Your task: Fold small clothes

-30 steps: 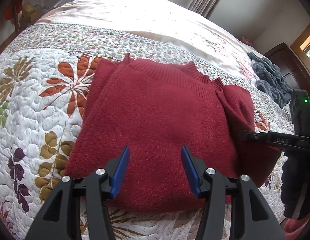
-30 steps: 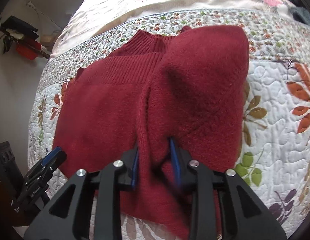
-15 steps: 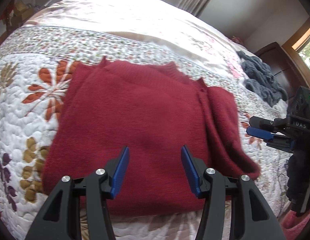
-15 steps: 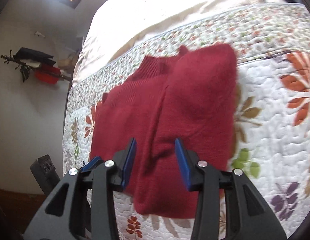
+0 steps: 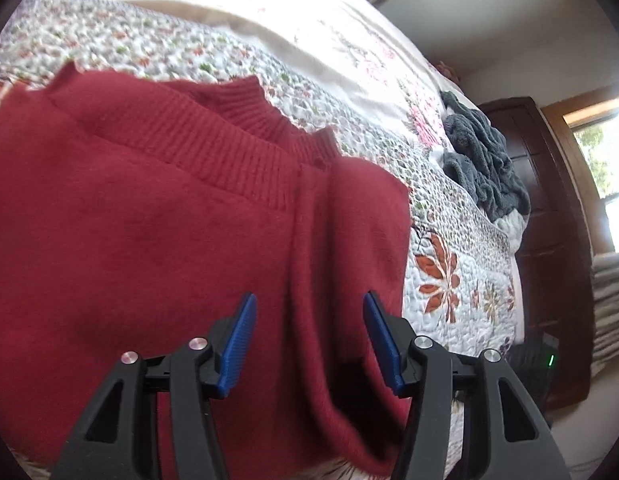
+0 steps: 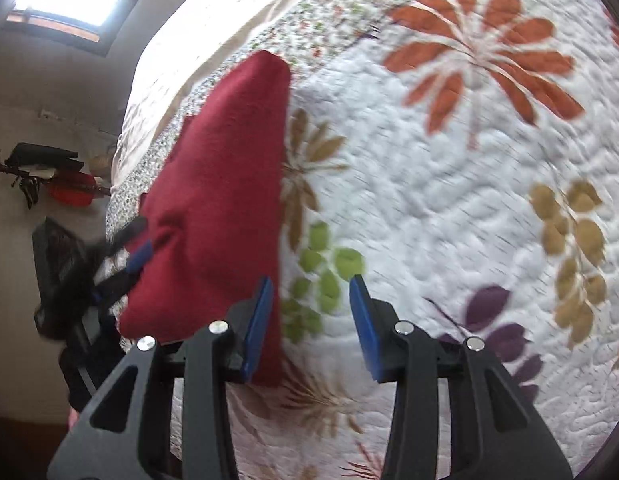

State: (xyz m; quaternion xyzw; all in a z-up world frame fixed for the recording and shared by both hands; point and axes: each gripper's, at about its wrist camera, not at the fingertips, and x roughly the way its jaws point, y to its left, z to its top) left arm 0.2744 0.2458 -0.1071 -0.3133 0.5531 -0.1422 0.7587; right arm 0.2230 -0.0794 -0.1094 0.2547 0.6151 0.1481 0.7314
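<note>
One red sweater [image 5: 157,240] lies folded on the quilt [image 5: 461,248] that covers the bed, ribbed collar toward the far side, one sleeve section folded over along its right-hand edge. One heap of grey cloth [image 5: 485,160] sits well apart from it, toward the far right corner of the bed near a dark wooden headboard [image 5: 549,220]. Two grippers in play. Left gripper [image 5: 307,340]: blue-padded fingers [image 5: 235,344] spread apart, poised over the near right part of the sweater, above the folded sleeve; nothing is caught between them, and whether the tips touch the knit cannot be told. Right gripper [image 6: 311,320]: fingers [image 6: 259,320] also spread wide with nothing between them, hanging over bare quilt [image 6: 449,200] just beside the sweater's [image 6: 217,200] right edge, the left finger overlapping that edge in view. From the right wrist camera, the left gripper [image 6: 137,256] shows blurred at the sweater's near left side. Open room: broad stretch of bare quilt to the right of the sweater, printed with orange, tan, green and purple leaves; pale bedding beyond the collar is also free. Near edge of the bed runs close under both tools. Right wrist view is motion-blurred.
</note>
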